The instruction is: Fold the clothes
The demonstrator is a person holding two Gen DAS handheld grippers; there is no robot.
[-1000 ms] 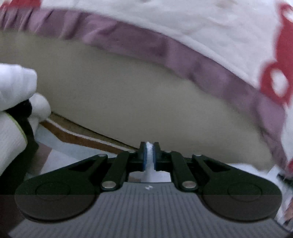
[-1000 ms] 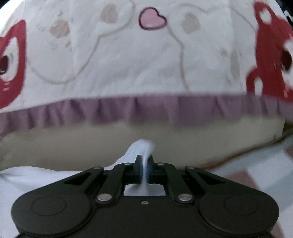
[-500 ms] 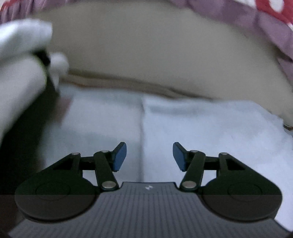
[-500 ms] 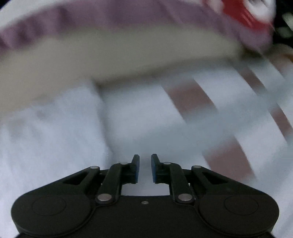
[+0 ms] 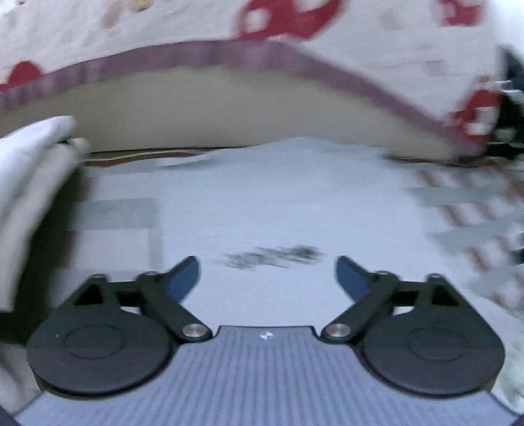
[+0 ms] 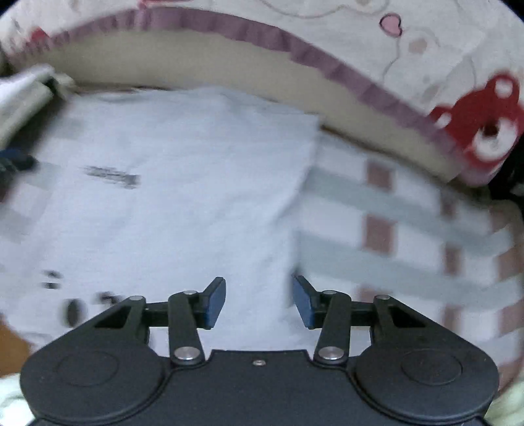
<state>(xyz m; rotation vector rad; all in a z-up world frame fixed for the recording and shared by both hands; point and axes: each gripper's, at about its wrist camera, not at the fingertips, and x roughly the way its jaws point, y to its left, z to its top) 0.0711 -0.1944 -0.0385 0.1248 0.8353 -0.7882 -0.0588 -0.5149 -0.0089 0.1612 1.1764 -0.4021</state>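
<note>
A pale blue-white garment (image 6: 183,183) with dark printed marks lies flat on a checked bed cover, its far edge at the pillow. In the left wrist view the same garment (image 5: 281,203) fills the middle, and a dark print lies just beyond the fingers. My left gripper (image 5: 268,273) is open above it with nothing between its blue pads. My right gripper (image 6: 258,300) is open too, hovering over the garment's right edge. Both views are blurred by motion.
A white pillow (image 6: 409,49) with red bears and a purple frill lies across the back, seen also as the pillow (image 5: 229,29) in the left view. A person's white-gloved hand (image 5: 29,170) is at the left. The checked cover (image 6: 409,229) extends to the right.
Both grippers were shut on the white fabric a second ago. They have let go, opened wide and drawn back, and the garment now lies flat.
</note>
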